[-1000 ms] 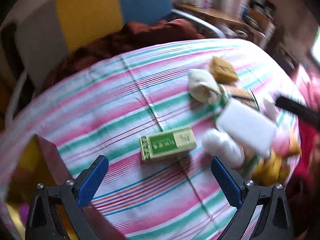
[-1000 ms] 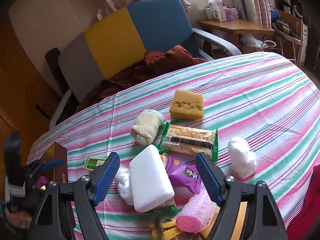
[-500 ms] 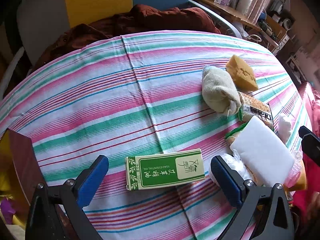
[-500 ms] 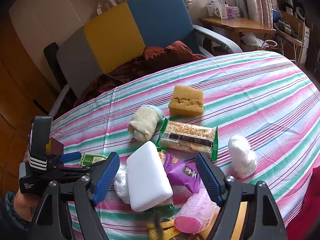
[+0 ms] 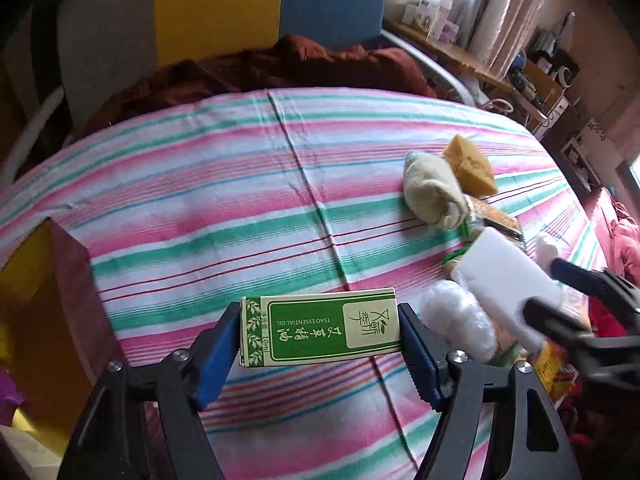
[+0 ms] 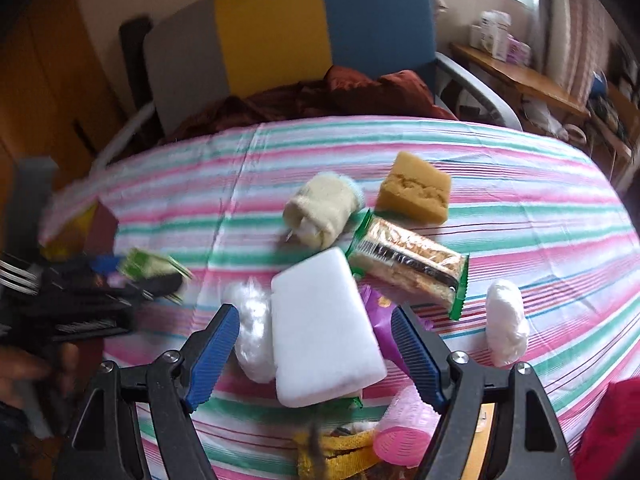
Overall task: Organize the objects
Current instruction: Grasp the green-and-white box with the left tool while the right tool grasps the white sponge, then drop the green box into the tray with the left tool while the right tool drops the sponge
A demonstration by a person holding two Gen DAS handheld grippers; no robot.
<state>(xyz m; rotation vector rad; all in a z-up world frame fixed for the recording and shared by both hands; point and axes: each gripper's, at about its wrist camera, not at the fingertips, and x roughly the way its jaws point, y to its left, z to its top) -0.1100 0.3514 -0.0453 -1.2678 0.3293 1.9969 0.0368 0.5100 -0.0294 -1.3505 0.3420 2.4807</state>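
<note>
Small green-and-cream cardboard carton of essential oil (image 5: 320, 326) lies flat on the striped tablecloth (image 5: 240, 208), just left of the white foam block (image 5: 508, 284). Left gripper (image 5: 320, 338) has just been closing; pads meet the carton's short ends. Judged light, stiff but crushable: end grip, gentle squeeze. Right gripper (image 6: 316, 344) open, straddling the block.

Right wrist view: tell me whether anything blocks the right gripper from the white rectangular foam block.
Nothing visible does. The white rectangular foam block lies between the open blue pads of the right gripper, on top of the pile, with a crumpled white plastic wad beside it.
</note>
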